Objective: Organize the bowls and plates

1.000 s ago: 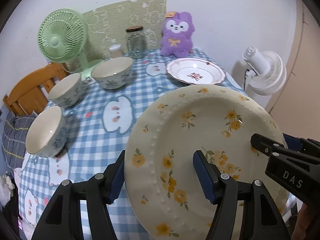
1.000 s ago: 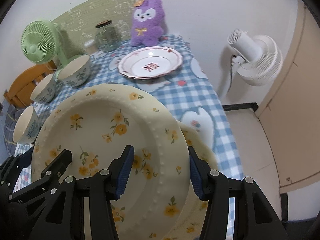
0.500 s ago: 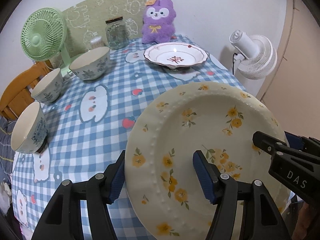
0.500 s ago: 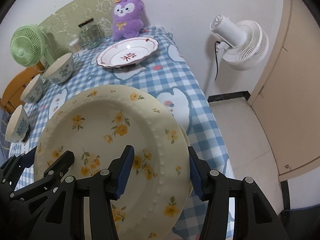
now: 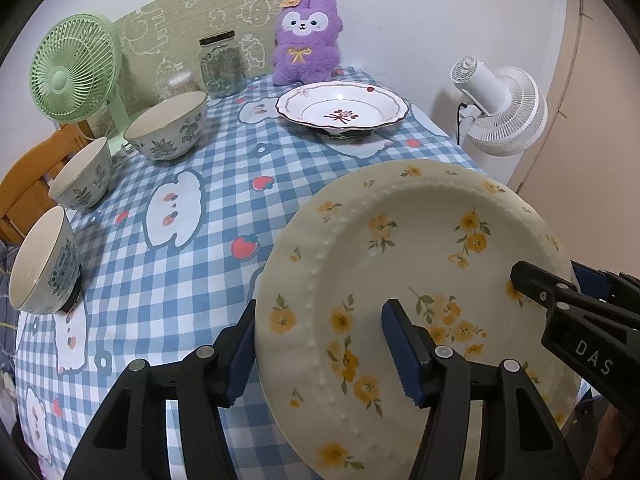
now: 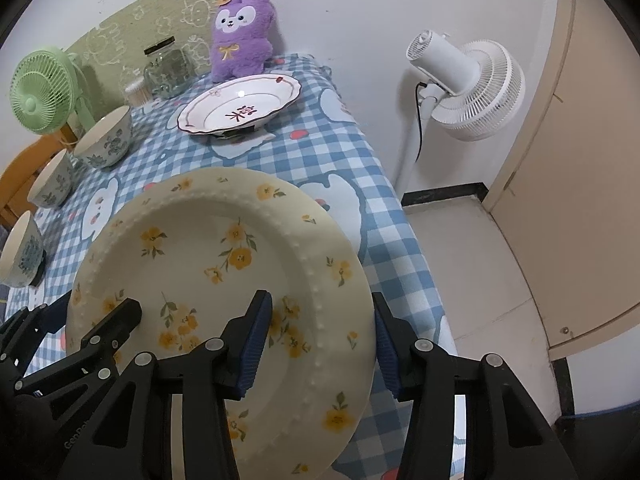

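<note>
Left wrist: floral plate (image 5: pixel 420 264) rim clamped in left tool (image 5: pixel 320 352).

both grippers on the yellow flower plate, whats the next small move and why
Probably carry the yellow flower plate toward the red-rimmed plate at the far end. The left gripper and right gripper each straddle an opposite rim, and plates likely stack together.
</note>
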`<state>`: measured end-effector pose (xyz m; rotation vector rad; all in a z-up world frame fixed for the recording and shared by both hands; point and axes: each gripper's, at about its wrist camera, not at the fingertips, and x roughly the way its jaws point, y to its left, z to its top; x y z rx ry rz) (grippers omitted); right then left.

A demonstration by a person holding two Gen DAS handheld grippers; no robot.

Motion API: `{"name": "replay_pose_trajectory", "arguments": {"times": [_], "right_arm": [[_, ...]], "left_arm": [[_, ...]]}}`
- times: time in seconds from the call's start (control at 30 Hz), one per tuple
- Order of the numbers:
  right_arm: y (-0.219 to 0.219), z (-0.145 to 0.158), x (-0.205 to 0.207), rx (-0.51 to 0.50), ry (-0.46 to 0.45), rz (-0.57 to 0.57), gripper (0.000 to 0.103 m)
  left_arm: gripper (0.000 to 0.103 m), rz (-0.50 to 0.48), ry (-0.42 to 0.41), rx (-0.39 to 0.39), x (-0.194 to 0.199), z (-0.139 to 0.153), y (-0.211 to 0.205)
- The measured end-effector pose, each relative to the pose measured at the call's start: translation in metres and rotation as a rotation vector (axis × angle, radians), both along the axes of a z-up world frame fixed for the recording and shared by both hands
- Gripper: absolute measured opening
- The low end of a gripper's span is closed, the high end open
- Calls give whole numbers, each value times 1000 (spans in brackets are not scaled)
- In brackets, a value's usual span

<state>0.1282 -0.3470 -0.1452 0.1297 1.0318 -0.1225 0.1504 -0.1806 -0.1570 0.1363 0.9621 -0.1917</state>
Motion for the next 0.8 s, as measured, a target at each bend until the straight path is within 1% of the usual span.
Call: {"name": "replay_pose_trajectory", "arguments": {"times": [0.07, 0.23, 0.33, 0.43, 0.57, 0.8], "right_arm": [[1, 0, 0, -12, 0, -2, 52], [-2, -1, 0, -3, 5, -21, 52], [-6, -8, 1, 25, 38, -35, 52], [-7, -13, -1, 42, 59, -40, 52], [-7, -15, -1, 41, 59, -42, 52], [-8, -16, 1, 49, 50, -45, 52]], "left_arm": [[62, -4, -3, 3, 0, 0, 0], [62, -10, -7, 9, 2, 0, -1], [61, -23, -17, 37, -1, -2, -5], [61, -23, -26, 48, -2, -3, -6], [61, -23, -42, 71, -3, -4, -9], [62, -17, -55, 88, -4, -4, -10]]}}
